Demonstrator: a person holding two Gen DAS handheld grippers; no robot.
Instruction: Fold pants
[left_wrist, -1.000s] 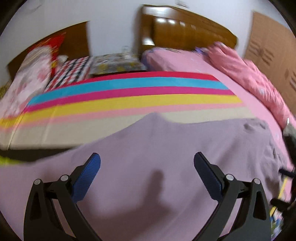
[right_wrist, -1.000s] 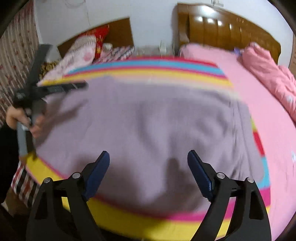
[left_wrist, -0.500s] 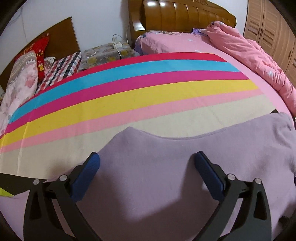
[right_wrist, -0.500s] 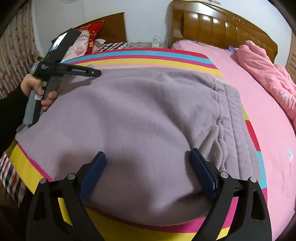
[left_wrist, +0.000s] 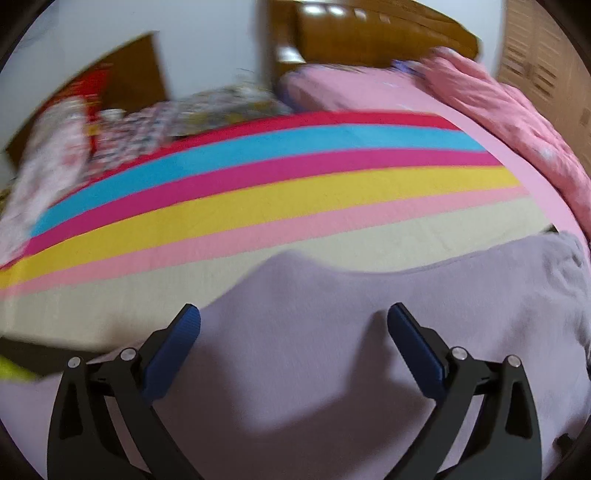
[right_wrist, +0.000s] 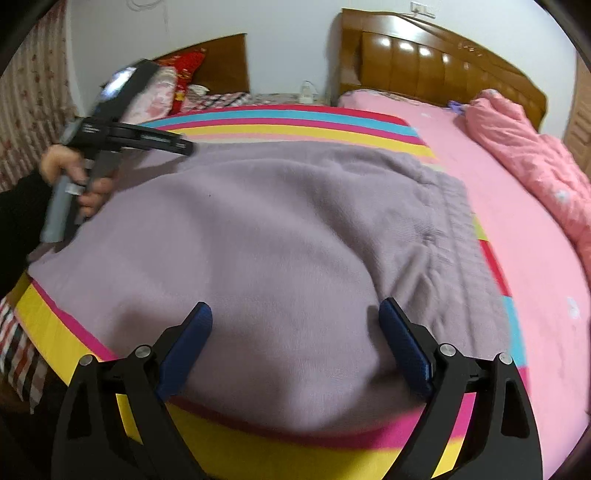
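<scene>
Lilac fleece pants (right_wrist: 280, 240) lie spread flat on a rainbow-striped bed cover (right_wrist: 295, 127), their ribbed waistband (right_wrist: 461, 236) toward the right. My right gripper (right_wrist: 295, 325) hangs open above the pants' near edge, nothing between its blue pads. In the left wrist view the pants (left_wrist: 332, 332) fill the lower half, and my left gripper (left_wrist: 293, 325) stands open over them with nothing between its fingers. The right wrist view also shows the left gripper (right_wrist: 186, 147) from the side, held by a hand (right_wrist: 70, 166) above the pants' far left part.
A pink sheet (right_wrist: 517, 240) covers the adjoining bed on the right, with a bunched pink quilt (right_wrist: 532, 147) on it. Wooden headboards (right_wrist: 424, 55) stand against the wall. Pillows (right_wrist: 162, 92) and a checked cloth (right_wrist: 229, 99) lie at the far left. The striped cover's near edge (right_wrist: 295, 435) drops off below.
Both grippers stayed open and drifted slightly lower over the pants. In the right wrist view the left gripper shifted a little along the pants' far left part. The pants lie as before.
</scene>
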